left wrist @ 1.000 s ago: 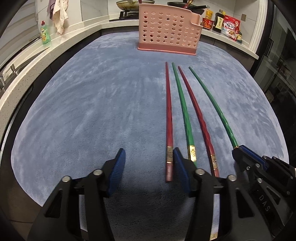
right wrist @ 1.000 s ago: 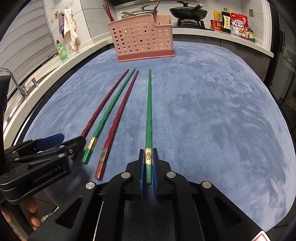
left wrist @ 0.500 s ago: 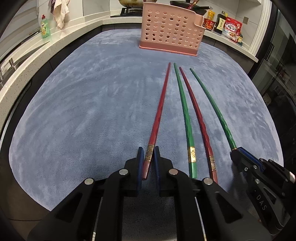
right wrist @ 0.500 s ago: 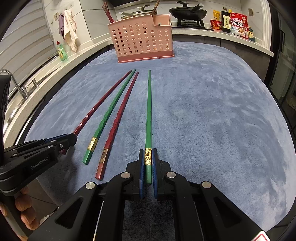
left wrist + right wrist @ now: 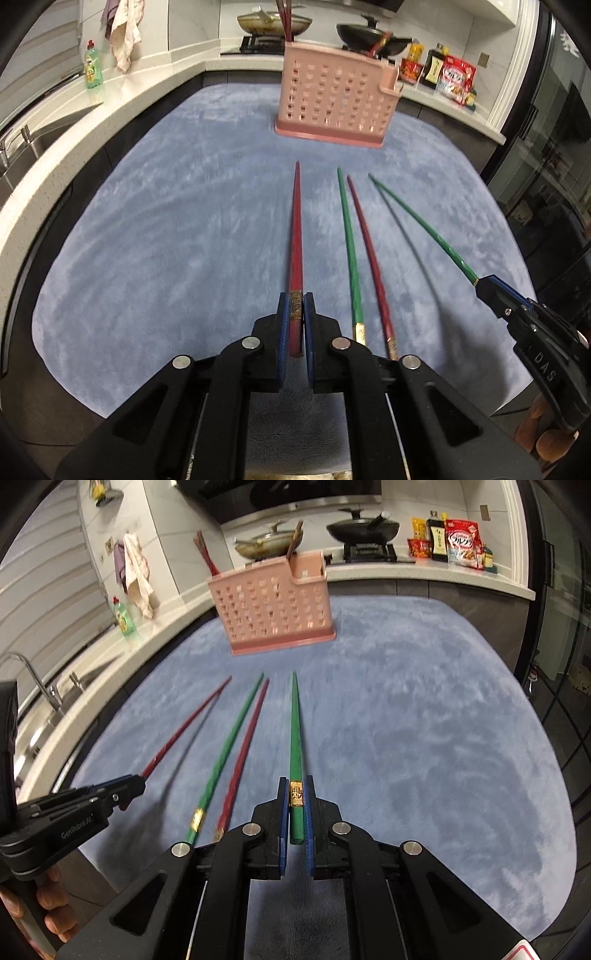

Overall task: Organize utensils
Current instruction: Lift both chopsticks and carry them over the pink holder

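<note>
My left gripper [image 5: 295, 301] is shut on the gold-banded end of a red chopstick [image 5: 296, 236], lifted off the blue mat [image 5: 166, 229] and pointing at the pink perforated utensil holder [image 5: 336, 99]. My right gripper [image 5: 296, 784] is shut on a green chopstick [image 5: 295, 731], also raised, its tip toward the utensil holder [image 5: 273, 609]. Between them a second green chopstick [image 5: 351, 254] and a second red chopstick [image 5: 369, 254] lie side by side on the mat. The right gripper [image 5: 480, 286] shows in the left wrist view, the left gripper [image 5: 138, 779] in the right wrist view.
The holder has red chopsticks [image 5: 205, 554] standing in it. Behind it run a counter with a stove and pans [image 5: 362, 528], food packets [image 5: 460, 542], a green soap bottle [image 5: 92, 64] and a sink with tap [image 5: 33, 679]. A person's fingers [image 5: 55, 915] hold the left gripper.
The left gripper, open a second ago, shut on the leftmost red chopstick and raised it. The right gripper kept its grip on the green chopstick and raised it off the mat.
</note>
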Available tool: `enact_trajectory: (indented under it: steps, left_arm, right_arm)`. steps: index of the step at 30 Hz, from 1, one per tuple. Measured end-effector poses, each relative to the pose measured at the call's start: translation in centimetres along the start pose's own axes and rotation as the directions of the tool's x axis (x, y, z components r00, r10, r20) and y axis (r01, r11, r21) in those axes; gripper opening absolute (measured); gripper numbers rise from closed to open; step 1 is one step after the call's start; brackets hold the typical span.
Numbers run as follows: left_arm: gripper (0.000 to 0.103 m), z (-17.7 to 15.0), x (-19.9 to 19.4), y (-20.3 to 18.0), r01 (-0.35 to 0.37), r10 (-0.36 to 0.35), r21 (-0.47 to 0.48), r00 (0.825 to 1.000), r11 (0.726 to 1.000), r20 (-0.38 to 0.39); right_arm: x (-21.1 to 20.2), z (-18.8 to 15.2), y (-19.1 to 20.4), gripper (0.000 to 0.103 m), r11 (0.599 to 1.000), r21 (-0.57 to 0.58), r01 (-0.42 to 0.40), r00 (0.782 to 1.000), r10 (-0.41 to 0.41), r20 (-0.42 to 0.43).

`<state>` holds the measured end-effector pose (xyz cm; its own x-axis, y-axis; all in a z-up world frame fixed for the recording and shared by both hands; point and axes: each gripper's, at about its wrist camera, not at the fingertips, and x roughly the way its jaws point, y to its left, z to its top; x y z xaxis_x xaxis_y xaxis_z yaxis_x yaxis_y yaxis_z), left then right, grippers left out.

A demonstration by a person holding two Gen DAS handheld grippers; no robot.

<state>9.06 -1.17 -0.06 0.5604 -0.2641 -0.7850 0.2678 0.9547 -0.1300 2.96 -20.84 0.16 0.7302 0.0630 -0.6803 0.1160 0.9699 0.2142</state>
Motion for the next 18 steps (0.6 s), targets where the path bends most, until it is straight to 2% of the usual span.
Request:
enact_trajectory:
  steps: [8,18]
  left_arm:
    - [0.007,3.4,-3.3,0.4,0.021,-0.019,-0.019,0.996,1.0,0.089]
    - [0.007,8.3,-5.8,1.1,0.022,-0.016,-0.033,0.986,0.999,0.169]
  right_arm:
    - [-2.9,4.0,-0.3,0.007,1.0,-0.001,-0.007,0.993,0.007,0.118]
    - [-4.9,9.0,-1.3,0.007,0.999,0.023,-0.029,0.972,0.022,0.235]
